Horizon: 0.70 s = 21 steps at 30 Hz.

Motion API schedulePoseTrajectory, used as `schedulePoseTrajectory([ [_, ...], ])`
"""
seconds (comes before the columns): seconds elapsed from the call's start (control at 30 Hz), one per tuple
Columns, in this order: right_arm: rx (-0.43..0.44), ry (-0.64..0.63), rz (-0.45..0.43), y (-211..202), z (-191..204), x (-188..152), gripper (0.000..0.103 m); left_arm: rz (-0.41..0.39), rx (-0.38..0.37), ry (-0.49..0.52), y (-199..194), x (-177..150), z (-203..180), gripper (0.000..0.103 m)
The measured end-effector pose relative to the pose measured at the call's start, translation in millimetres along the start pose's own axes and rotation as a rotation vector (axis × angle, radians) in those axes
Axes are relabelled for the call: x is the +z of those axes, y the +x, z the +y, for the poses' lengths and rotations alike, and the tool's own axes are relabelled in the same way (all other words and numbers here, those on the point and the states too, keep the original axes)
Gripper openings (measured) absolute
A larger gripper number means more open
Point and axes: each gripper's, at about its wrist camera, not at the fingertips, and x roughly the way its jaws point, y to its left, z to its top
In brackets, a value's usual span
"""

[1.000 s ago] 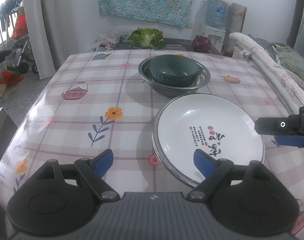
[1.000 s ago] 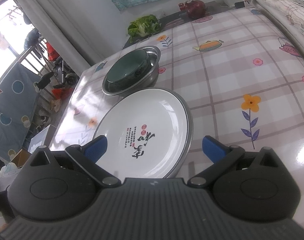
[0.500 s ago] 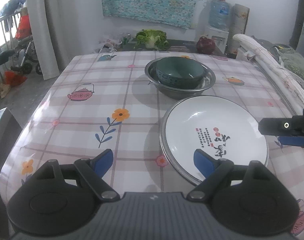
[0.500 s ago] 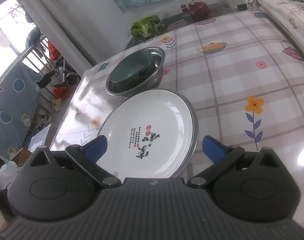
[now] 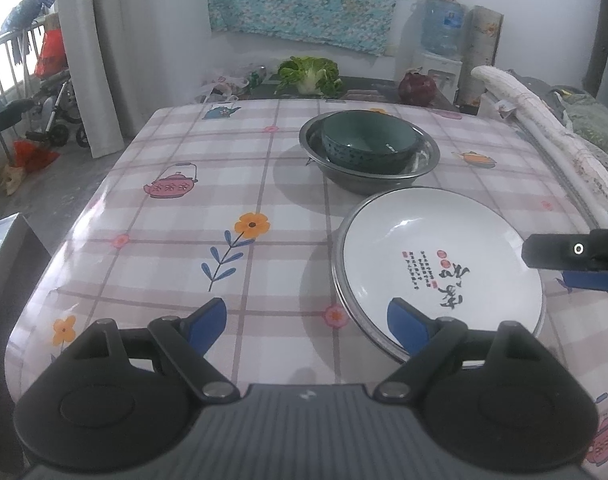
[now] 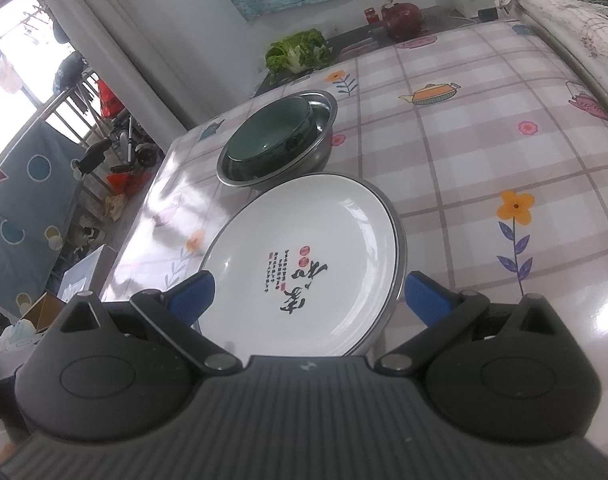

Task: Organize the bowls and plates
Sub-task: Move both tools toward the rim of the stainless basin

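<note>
A white plate [image 5: 436,252] [image 6: 316,256] with red and black writing rests on top of a metal-rimmed plate on the checked tablecloth. Behind it a dark green bowl [image 5: 370,144] [image 6: 270,140] sits inside a steel bowl [image 5: 428,160] [image 6: 324,108]. My left gripper [image 5: 308,322] hovers open over the cloth near the table's front edge, its right blue pad above the plate's near rim. My right gripper [image 6: 306,296] is open too, its blue pads straddling the near part of the white plate without touching it. Its finger [image 5: 560,250] shows at the right edge of the left wrist view.
A cabbage [image 5: 310,74] and a dark red teapot [image 5: 418,88] stand on a low surface behind the table. A rolled white cloth [image 5: 544,128] lies along the right side. A curtain [image 5: 100,52] and a stroller [image 5: 44,108] are at the left.
Both views have drawn back slightly from the dishes over the second, so plate and bowls sit a bit farther off. Both grippers stayed open and the dishes did not move.
</note>
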Motion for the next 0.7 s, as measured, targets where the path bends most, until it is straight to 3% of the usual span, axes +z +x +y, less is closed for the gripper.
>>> schedulePoseTrajectory([
  [0.27, -0.002, -0.041, -0.004, -1.6, 6.3, 8.3, 0.102, -0.01, 0.048, 0.01, -0.9, 19.0, 4.3, 0.089],
  [0.7, 0.0, -0.109, -0.053, -1.6, 8.4, 59.5, 0.102, -0.047, 0.111, 0.003, 11.9, 81.7, 10.5, 0.091],
])
